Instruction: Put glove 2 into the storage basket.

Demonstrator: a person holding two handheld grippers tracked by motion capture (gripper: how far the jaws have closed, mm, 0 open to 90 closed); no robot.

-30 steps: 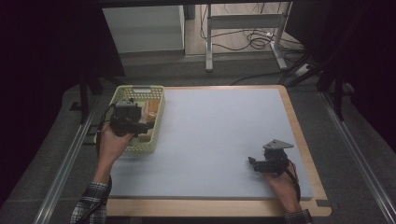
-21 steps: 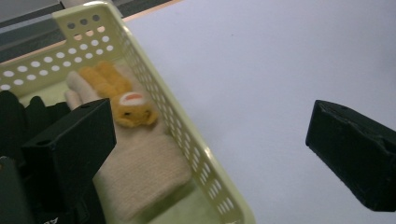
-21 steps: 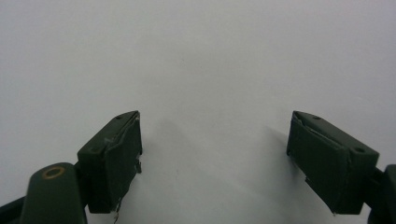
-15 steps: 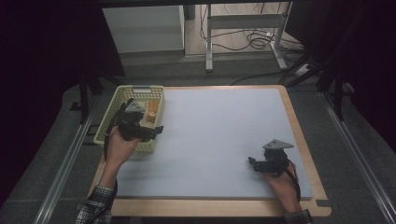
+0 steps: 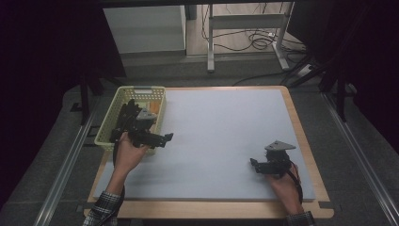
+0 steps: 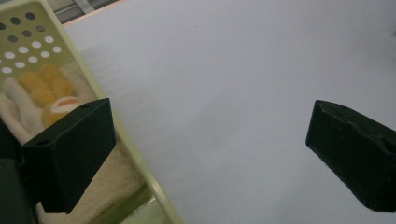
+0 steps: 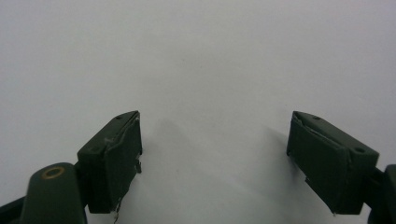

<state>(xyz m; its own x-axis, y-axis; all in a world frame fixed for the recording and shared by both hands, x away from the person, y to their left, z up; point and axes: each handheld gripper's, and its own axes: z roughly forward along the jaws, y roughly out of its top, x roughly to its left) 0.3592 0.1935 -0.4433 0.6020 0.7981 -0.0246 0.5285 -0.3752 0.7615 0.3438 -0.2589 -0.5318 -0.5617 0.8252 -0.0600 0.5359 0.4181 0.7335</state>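
Moved off the basket (image 5: 109,135): my left gripper (image 5: 165,137), jaws wide and empty, over the desk (image 5: 221,127).
Right gripper (image 5: 252,165) rests open, empty.

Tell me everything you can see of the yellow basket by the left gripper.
The basket is a pale yellow-green rectangular tray, plastic by its look, with round holes punched through its walls. It sits flat at the table's far-left corner, partly overhanging the left edge. Inside lies a cream, knitted-looking cloth item with yellow-orange patches. The left gripper hangs open at its near-right corner, one jaw over the basket and the other over the white mat; whether it touches is unclear.
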